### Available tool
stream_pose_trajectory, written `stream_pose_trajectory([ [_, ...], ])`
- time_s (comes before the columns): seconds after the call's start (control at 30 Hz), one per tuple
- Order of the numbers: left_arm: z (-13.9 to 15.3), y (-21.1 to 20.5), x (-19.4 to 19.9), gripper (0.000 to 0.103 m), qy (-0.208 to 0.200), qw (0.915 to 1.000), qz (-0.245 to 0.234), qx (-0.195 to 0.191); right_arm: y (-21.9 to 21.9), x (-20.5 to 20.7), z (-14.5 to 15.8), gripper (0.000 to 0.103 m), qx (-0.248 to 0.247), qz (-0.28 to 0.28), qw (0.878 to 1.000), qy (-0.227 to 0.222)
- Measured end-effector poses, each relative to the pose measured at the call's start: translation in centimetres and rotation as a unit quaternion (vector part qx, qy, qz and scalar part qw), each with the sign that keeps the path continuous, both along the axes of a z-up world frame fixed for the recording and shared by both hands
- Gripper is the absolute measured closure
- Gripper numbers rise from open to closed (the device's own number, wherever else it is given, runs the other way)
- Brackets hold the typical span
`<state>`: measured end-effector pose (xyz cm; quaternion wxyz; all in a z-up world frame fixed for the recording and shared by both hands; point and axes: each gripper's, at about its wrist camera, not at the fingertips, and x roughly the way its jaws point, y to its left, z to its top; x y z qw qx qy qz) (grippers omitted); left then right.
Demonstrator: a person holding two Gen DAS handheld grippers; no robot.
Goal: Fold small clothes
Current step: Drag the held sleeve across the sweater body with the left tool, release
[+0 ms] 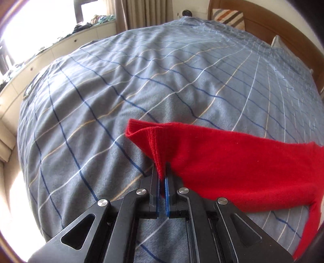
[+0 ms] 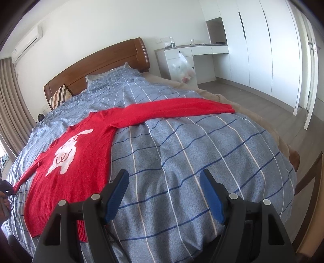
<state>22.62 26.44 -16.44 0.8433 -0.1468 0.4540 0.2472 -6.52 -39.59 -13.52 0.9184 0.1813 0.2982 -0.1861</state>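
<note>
Left wrist view first: the left gripper [image 1: 163, 172] has its two blue-padded fingers pressed together on the cuff of a sleeve of the red sweater [image 1: 232, 161]. The ribbed cuff edge stands up between the pads and fans out above them, raised off the blue checked duvet [image 1: 121, 91]. From the pinch, the sleeve runs off to the right edge of the view, lying partly on the bedding; a further strip of red drops toward the lower right, though the lens rim makes it hard to tell what part that is. Beyond the bed, a striped pillow [image 1: 229, 18] leans against the wooden headboard [image 1: 261, 24], and beige curtains [image 1: 141, 12] hang by a bright window.

Right wrist view: the right gripper [image 2: 163, 194] hovers over the duvet with its fingers spread wide and nothing between them. Its left finger sits just above the lower right corner of the sweater's body, touching or nearly so; I cannot tell which. The red sweater [image 2: 85, 153] lies flat and face up on the left half of the bed, showing a white rabbit design [image 2: 65, 151]. One sleeve stretches straight out across the duvet toward the far right edge of the bed. White wardrobes [image 2: 263, 44] and a desk [image 2: 194, 50] stand behind.
</note>
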Motion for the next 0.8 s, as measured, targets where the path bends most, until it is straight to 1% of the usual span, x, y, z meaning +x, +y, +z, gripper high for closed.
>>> stream_pose_trajectory([
  [0.17, -0.4, 0.5, 0.0, 0.101, -0.003, 1.0, -0.004, -0.006, -0.8, -0.3, -0.3, 0.031, 0.013, -0.015, 1.0, 0.0],
  [0.3, -0.8, 1.2, -0.3, 0.101, -0.015, 0.9995, 0.0, -0.028, -0.8, -0.1, -0.5, 0.031, 0.015, -0.015, 1.0, 0.003],
  [0.43, -1.0, 1.1, -0.4, 0.1, -0.017, 0.9996, -0.004, -0.021, -0.3, 0.1, -0.4, 0.031, 0.006, -0.012, 1.0, 0.005],
  [0.6, -1.1, 1.3, -0.3, 0.1, -0.02, 0.9995, -0.008, -0.025, -0.2, 0.2, -0.5, 0.031, 0.008, -0.014, 1.0, 0.006],
  [0.77, -0.9, 1.6, -0.6, 0.094, -0.024, 0.9992, -0.014, -0.028, -0.2, 0.2, -0.5, 0.031, 0.009, -0.016, 1.0, 0.002],
  [0.8, -0.6, 1.5, -0.8, 0.088, -0.024, 0.9994, -0.013, -0.022, -0.2, 0.1, -0.4, 0.031, 0.008, -0.015, 1.0, 0.001],
])
